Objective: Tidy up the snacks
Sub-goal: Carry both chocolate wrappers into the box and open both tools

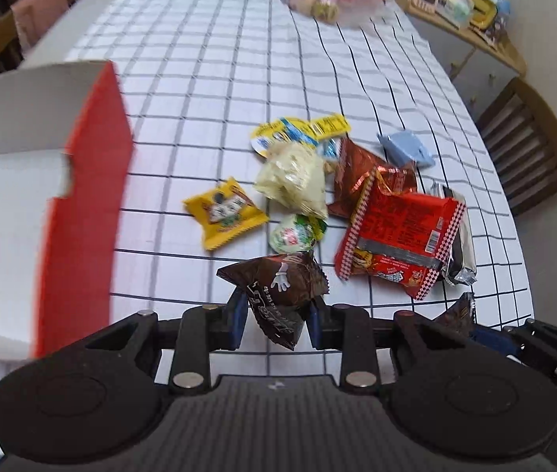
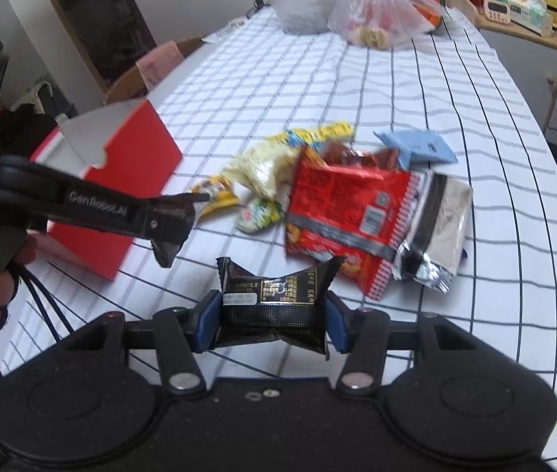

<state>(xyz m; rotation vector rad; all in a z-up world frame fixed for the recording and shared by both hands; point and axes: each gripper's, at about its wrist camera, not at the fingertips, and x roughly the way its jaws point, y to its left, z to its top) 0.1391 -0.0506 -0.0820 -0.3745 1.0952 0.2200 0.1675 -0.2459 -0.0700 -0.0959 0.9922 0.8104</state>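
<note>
My left gripper [image 1: 275, 318] is shut on a dark brown snack packet [image 1: 278, 295] and holds it above the checked tablecloth. My right gripper [image 2: 272, 320] is shut on a black snack packet [image 2: 274, 303], also lifted off the table. The right wrist view shows the left gripper [image 2: 168, 232] from the side with its brown packet, close to the open red and white box [image 2: 129, 181]. That box [image 1: 82, 196] fills the left of the left wrist view. A pile of snacks lies ahead: a big red packet [image 1: 400, 236], a yellow packet [image 1: 223, 212], a pale cream bag [image 1: 294, 181].
A small green and white sweet [image 1: 298, 232], a silver packet [image 2: 443, 228] and a light blue packet [image 2: 420, 145] lie by the pile. Clear plastic bags [image 2: 373, 15] stand at the table's far end. A wooden chair [image 1: 530, 149] stands right, a shelf [image 2: 534, 11] beyond.
</note>
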